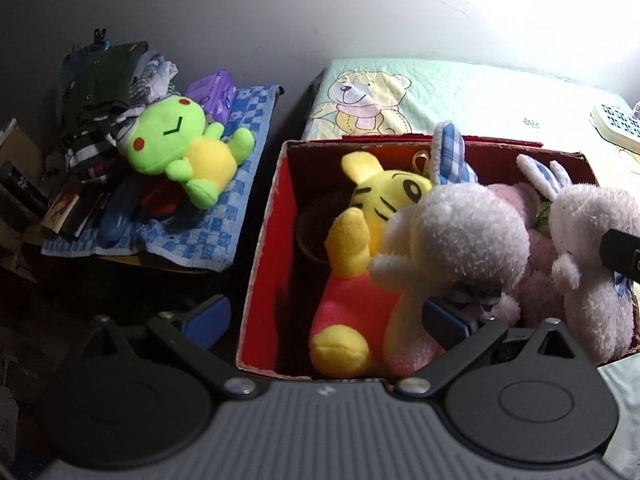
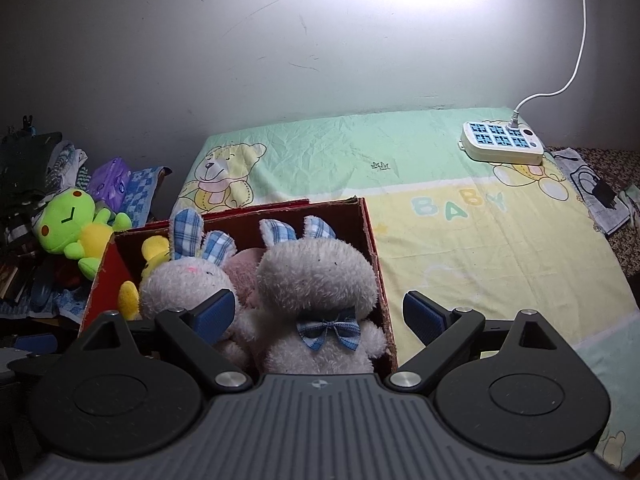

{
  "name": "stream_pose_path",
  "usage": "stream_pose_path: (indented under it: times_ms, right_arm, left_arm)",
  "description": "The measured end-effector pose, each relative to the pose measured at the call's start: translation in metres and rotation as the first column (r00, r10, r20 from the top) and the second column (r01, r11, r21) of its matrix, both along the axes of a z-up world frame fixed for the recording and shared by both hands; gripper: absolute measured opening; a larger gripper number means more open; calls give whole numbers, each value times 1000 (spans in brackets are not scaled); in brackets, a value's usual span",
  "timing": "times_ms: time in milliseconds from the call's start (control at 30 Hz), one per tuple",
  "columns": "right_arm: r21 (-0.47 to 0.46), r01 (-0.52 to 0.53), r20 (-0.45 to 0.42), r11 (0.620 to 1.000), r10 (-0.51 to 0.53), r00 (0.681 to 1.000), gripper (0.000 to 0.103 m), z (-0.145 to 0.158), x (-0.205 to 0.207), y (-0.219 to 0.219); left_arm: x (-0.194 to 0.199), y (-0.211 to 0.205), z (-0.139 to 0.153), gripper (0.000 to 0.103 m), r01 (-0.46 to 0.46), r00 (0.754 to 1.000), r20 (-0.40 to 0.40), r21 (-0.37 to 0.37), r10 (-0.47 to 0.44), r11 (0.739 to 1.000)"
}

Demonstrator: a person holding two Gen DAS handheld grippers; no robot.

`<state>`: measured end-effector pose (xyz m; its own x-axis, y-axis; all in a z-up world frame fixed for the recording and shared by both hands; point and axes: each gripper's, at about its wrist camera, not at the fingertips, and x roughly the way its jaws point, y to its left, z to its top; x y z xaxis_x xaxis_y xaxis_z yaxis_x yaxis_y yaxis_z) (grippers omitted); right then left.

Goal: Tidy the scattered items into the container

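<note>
Left wrist: left gripper (image 1: 326,320) wide above red box (image 1: 264,240).

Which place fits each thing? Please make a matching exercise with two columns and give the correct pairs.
Things:
1. green frog plush
2. yellow tiger plush
3. power strip
4. purple pack

Places:
A. inside the red box
B. on the baby-print sheet, near the wall
C. lying on the blue checked towel, outside the box
D. behind the frog's head, at the towel's far end

Pairs: 1-C, 2-A, 3-B, 4-D
</note>
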<state>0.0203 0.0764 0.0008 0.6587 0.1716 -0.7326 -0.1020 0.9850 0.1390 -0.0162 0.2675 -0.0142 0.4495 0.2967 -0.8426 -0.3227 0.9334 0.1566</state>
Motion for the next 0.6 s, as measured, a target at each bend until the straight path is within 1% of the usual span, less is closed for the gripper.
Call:
stream_pose_path:
  times_ms: [167, 300, 600]
  right_arm:
    - [11, 15, -7, 1000, -15, 1000, 93, -3, 9, -3]
    - [27, 13, -28, 1000, -12, 1000, 93, -6, 16, -2]
    - [15, -10, -44, 1000, 11, 999, 93, -9, 19, 5]
  left_arm:
    - [8, 1, -3, 102, 3, 1000, 3, 15, -4, 1000]
    - [14, 3, -7, 102, 4, 1000, -6, 9, -4, 1000]
    - [16, 5, -10, 102, -1, 1000, -3, 18, 1, 1000]
